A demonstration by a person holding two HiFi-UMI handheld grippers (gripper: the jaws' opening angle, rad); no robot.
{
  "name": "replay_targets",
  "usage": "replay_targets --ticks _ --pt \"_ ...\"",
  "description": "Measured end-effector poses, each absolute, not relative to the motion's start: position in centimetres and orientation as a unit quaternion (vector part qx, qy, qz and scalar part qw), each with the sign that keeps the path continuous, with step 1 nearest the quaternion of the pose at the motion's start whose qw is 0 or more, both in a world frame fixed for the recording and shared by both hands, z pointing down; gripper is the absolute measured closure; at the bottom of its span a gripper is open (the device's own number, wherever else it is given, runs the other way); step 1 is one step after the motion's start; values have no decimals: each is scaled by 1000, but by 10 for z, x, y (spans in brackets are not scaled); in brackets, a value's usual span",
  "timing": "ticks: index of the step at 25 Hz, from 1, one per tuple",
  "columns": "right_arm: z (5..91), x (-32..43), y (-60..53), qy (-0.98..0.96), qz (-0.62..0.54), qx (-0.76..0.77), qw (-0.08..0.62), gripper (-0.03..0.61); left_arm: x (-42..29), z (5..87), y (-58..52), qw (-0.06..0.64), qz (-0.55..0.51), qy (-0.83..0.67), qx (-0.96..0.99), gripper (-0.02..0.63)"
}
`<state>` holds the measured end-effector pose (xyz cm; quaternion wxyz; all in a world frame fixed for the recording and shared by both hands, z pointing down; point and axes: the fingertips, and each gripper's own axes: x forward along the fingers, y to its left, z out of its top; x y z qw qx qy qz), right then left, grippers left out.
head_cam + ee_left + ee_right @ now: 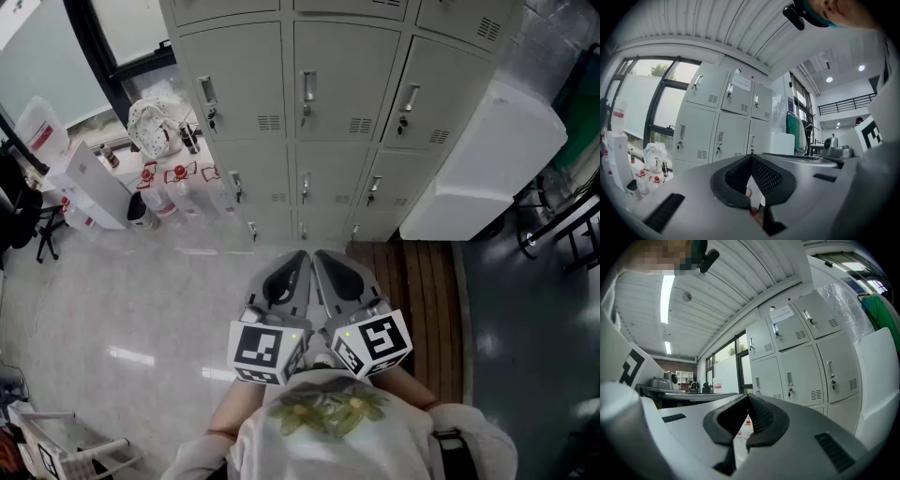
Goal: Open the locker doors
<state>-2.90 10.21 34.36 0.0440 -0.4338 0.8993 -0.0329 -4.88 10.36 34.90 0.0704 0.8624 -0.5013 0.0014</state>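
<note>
Left of the pale grey metal lockers (305, 103), 3 clear red-topped plastic bottles (178, 192) stand on the glossy pale floor (112, 309). The lockers show 3 columns of doors, all shut, contents hidden. In front of the lockers, well apart, the left gripper (301, 255) and right gripper (320, 255) have jaws closed together, empty. Right of the lockers stands 1 white boxy cabinet (487, 159).

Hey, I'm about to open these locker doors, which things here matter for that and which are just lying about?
For the job: lockers, door handles, left gripper, right gripper, both shut and empty.

Lying about: red-capped bottles, white bag, white box, white boxy unit, wooden slats.
</note>
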Motion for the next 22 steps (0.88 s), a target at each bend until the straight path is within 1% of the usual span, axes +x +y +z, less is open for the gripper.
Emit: replay_targets --ticks 4,17,22 --pt "346 -20 96 899 -46 -433 41 549 -41 348 96 63 -6 -505 861 584" --pt "355 11 74 905 -36 -423 34 549 -9 357 74 74 4 -515 854 584" --pt "365 13 64 913 -35 -405 28 549 -7 366 65 76 2 -532 843 584"
